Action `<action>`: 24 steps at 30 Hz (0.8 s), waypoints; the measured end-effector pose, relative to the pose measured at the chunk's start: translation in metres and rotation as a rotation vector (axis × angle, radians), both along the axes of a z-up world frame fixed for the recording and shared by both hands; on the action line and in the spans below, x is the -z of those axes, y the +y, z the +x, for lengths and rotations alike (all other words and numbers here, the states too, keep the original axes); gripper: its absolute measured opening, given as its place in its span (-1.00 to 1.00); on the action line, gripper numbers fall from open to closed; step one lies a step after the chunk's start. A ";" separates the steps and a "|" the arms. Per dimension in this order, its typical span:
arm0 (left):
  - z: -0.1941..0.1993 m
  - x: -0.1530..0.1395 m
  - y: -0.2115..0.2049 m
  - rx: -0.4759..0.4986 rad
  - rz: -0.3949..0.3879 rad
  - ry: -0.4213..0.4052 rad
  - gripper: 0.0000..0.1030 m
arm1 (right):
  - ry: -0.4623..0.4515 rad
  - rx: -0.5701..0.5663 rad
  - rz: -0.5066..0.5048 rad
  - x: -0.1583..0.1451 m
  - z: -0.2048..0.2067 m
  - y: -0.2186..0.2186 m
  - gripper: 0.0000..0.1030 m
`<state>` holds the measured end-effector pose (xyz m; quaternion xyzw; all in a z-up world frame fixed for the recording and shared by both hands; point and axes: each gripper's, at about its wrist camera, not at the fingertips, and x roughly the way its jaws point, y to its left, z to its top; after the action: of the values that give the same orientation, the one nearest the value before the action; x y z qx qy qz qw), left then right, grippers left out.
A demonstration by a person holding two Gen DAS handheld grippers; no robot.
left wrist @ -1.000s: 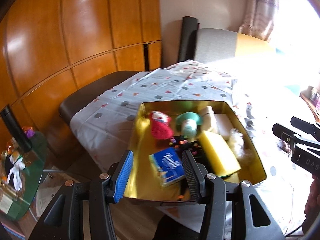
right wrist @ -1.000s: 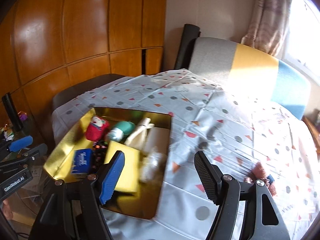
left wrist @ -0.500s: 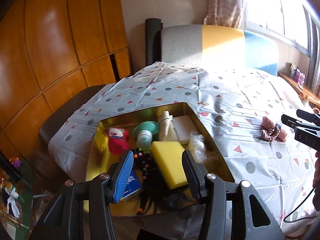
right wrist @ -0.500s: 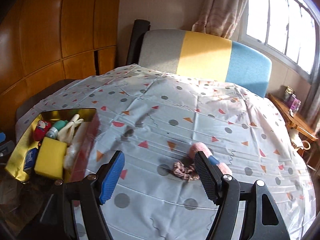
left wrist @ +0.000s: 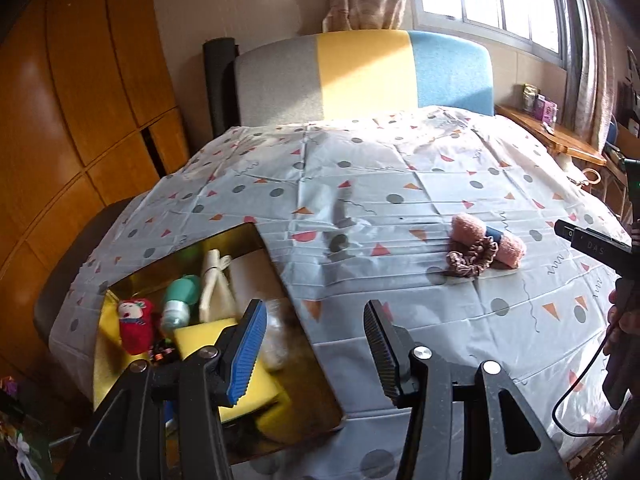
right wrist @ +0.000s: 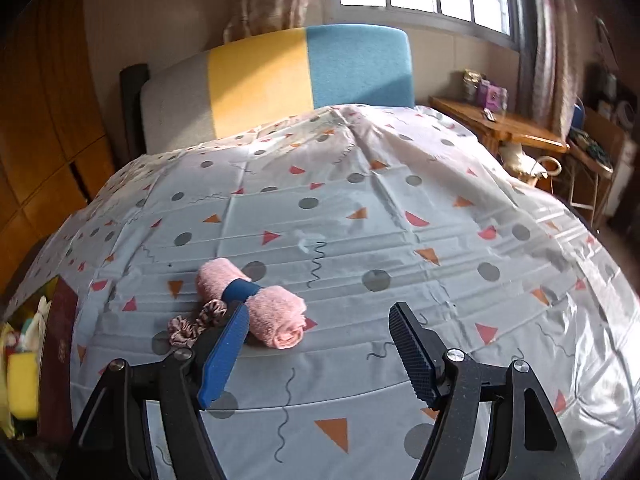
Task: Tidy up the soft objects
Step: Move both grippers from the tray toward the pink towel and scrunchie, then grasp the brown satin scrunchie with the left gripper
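A pink rolled towel (right wrist: 260,308) with a dark blue band lies on the patterned tablecloth (right wrist: 360,232), and a brown scrunchie (right wrist: 196,322) rests against its near side. Both also show in the left wrist view, the towel (left wrist: 480,238) and the scrunchie (left wrist: 472,259) at the right. My right gripper (right wrist: 318,330) stands open just right of the towel, nothing between its fingers. My left gripper (left wrist: 314,326) is open and empty over the right edge of the gold box (left wrist: 304,344), which holds a yellow sponge (left wrist: 208,340), a red doll (left wrist: 136,326), a green bottle (left wrist: 180,300) and other items.
A grey, yellow and blue cushion (left wrist: 360,76) stands behind the table. Wooden wall panels (left wrist: 80,100) line the left. A wooden side table (right wrist: 496,124) with small items sits at the right under the window. The right gripper's body (left wrist: 600,248) and a hand show at the left view's right edge.
Both views have swung to the right, away from the gold box and toward the towel and scrunchie. The box has slid to the left edge of the right wrist view. Neither gripper's jaws changed.
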<state>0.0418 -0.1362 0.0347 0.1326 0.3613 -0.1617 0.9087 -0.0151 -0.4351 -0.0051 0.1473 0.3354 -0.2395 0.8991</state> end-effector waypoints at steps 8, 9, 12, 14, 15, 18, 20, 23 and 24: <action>0.025 0.040 -0.096 0.186 0.020 0.134 0.26 | -0.024 0.076 0.110 0.001 -0.009 -0.028 0.49; 0.029 0.045 -0.106 0.211 0.009 0.158 0.28 | -0.023 0.073 0.108 0.000 -0.008 -0.027 0.49; 0.040 0.062 -0.132 0.246 0.034 0.187 0.46 | -0.020 0.063 0.108 0.000 -0.007 -0.027 0.50; 0.046 0.070 -0.148 0.274 0.047 0.178 0.54 | -0.016 0.065 0.107 0.000 -0.005 -0.027 0.50; 0.048 0.073 -0.156 0.291 0.058 0.181 0.58 | -0.014 0.065 0.112 0.001 -0.005 -0.028 0.50; 0.055 0.084 -0.180 0.345 0.097 0.164 0.59 | -0.014 0.074 0.129 0.002 -0.006 -0.032 0.50; 0.058 0.089 -0.195 0.369 0.137 0.128 0.59 | -0.014 0.076 0.136 0.003 -0.006 -0.033 0.50; 0.065 0.105 -0.217 0.414 0.217 0.117 0.59 | -0.012 0.076 0.144 0.004 -0.005 -0.035 0.52; 0.068 0.112 -0.222 0.416 0.238 0.134 0.59 | -0.010 0.078 0.146 0.005 -0.005 -0.035 0.52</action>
<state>0.1100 -0.3581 -0.0777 0.2990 0.4020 -0.3101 0.8080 -0.0198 -0.4705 -0.0102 0.2265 0.3414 -0.2485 0.8777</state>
